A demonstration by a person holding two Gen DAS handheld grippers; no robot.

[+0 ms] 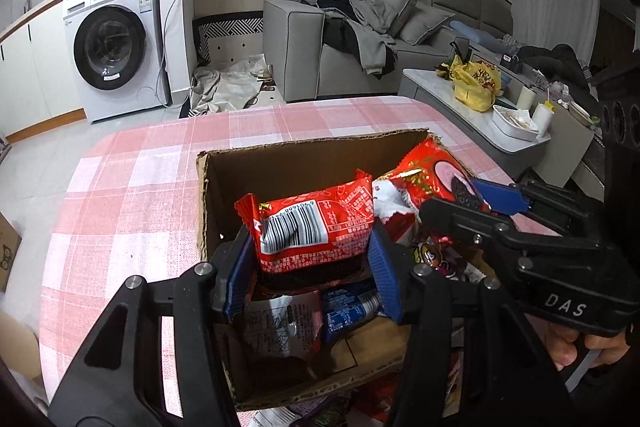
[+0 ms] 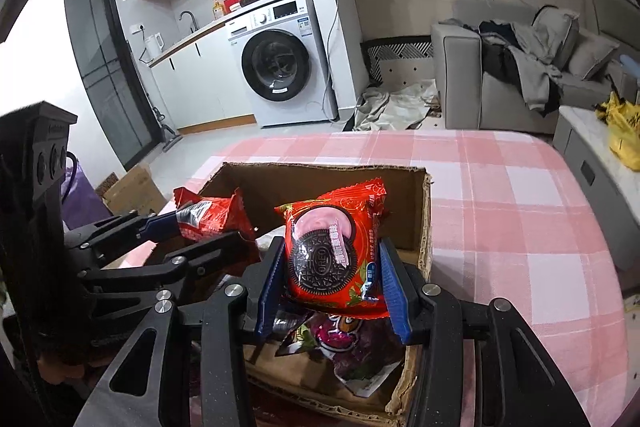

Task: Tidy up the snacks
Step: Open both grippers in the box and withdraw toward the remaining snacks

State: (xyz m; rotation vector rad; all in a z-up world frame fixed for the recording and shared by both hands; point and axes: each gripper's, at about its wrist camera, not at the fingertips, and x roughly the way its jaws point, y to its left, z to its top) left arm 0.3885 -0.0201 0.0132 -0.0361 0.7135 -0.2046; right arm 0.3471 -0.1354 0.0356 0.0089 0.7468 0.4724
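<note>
A brown cardboard box point(image 1: 280, 155) stands on the pink checked table point(image 1: 132, 195). My left gripper point(image 1: 312, 259) is shut on a red snack packet point(image 1: 316, 227), barcode side up, held over the box. My right gripper point(image 2: 332, 287) is shut on a red Oreo packet point(image 2: 336, 247) over the same box point(image 2: 320, 183). In the left wrist view the right gripper point(image 1: 476, 199) shows at the right with its Oreo packet point(image 1: 432, 171). In the right wrist view the left gripper point(image 2: 188, 227) shows at the left with its red packet point(image 2: 212, 215). Several snack packets point(image 1: 320, 315) lie in the box bottom.
More packets point(image 1: 320, 415) lie on the table in front of the box. A washing machine point(image 1: 116, 43) and a grey sofa point(image 1: 340, 39) stand beyond the table. A low table with a yellow bag point(image 1: 476, 83) is at the right. A cardboard carton point(image 2: 132, 191) sits on the floor.
</note>
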